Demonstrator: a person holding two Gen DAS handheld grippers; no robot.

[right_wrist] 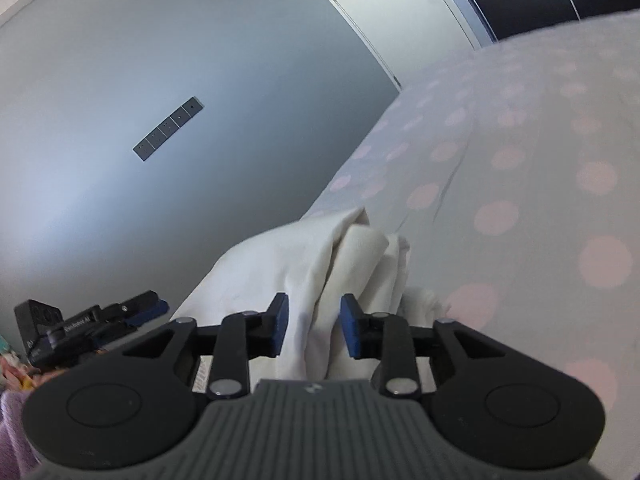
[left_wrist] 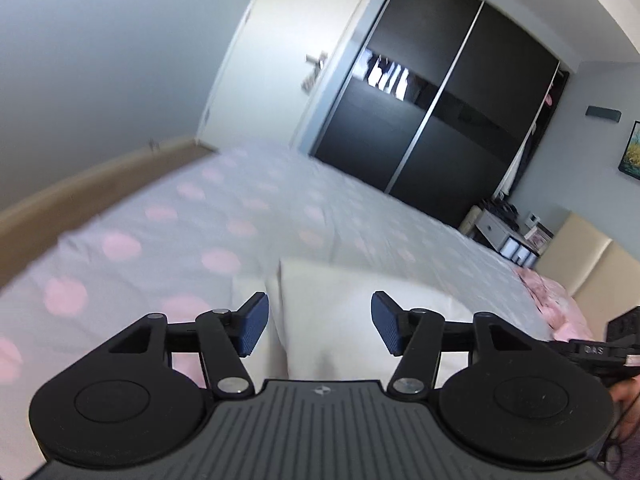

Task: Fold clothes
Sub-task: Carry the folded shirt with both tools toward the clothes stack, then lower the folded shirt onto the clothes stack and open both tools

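A white garment [left_wrist: 340, 300] lies folded on the bed in the left wrist view. My left gripper [left_wrist: 320, 326] hovers just above its near edge, open, with its blue pads [left_wrist: 254, 324] well apart and clear of the cloth. In the right wrist view the same white garment [right_wrist: 304, 248] is bunched into soft folds. My right gripper [right_wrist: 315, 326] is over it, its jaws narrowly apart with a fold of cloth lying between them; the pads [right_wrist: 350, 328] do not visibly press on it. The left gripper [right_wrist: 92, 320] shows at the left edge there.
The bed has a grey sheet with pink dots [left_wrist: 160, 220] and a wooden frame [left_wrist: 80, 176] along its far side. A dark sliding wardrobe [left_wrist: 440, 100] stands beyond, with a nightstand [left_wrist: 500, 232], a pink pillow [left_wrist: 552, 296] and a beige headboard [left_wrist: 592, 264] at the right.
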